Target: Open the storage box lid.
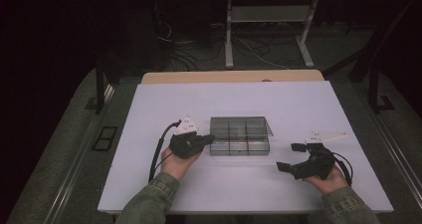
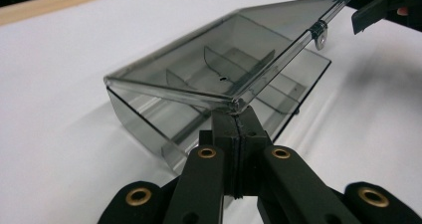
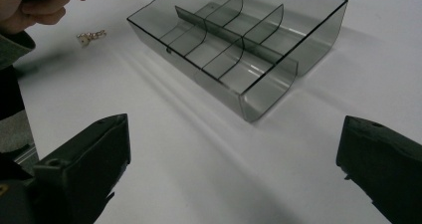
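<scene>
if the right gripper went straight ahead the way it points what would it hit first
Likely the near wall of the clear box. The right gripper has open jaws, with bare white table ahead before the box, though depth is hard to judge.

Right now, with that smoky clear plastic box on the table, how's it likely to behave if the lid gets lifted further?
The box looks thin-walled and empty, so probably light and apt to slide on the smooth table. The left gripper pinches just one corner of the lid, which may flex. The right gripper is open, apart from it.
</scene>
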Available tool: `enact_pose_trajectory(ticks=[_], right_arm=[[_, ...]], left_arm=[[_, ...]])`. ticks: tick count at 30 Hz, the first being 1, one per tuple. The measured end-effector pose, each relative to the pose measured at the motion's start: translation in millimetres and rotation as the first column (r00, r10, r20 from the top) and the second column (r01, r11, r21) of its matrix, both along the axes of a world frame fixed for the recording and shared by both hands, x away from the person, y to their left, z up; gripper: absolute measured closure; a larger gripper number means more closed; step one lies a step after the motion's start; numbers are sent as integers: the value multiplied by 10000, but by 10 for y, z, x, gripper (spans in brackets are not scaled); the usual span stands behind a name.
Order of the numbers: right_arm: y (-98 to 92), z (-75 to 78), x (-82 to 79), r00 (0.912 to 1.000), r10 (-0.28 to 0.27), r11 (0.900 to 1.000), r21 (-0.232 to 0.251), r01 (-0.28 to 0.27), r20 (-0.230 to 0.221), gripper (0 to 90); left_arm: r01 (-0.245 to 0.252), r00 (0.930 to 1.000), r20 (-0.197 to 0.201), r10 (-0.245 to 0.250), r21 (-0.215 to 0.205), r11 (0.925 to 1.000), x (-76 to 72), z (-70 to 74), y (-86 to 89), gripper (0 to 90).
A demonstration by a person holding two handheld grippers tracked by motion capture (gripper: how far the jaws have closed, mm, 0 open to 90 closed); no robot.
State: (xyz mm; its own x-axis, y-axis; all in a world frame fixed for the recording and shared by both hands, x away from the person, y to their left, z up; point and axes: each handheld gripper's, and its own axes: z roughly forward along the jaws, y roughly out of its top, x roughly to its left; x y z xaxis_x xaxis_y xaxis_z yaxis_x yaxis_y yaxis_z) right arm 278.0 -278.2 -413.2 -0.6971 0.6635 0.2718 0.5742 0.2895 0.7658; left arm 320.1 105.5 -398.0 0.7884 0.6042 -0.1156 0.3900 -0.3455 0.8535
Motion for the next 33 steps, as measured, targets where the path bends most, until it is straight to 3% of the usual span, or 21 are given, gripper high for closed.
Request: enact_pose_trajectory(ticks=[11,24,33], right_arm=[[93,146,210,9998,167,9998,-56,-166,96,5],[233,425,521,9987,350,9993,-122,-346,375,6],[291,588,735,9963,303,9993,-247,-285,798,6]], left_arm=[[30,9998,184,-29,-16,10000,104,112,-14,885],[9,9997,230,-1,-338,9994,283,275,-12,886],[55,9997,227,-48,-299,9995,367,337,-22,886]])
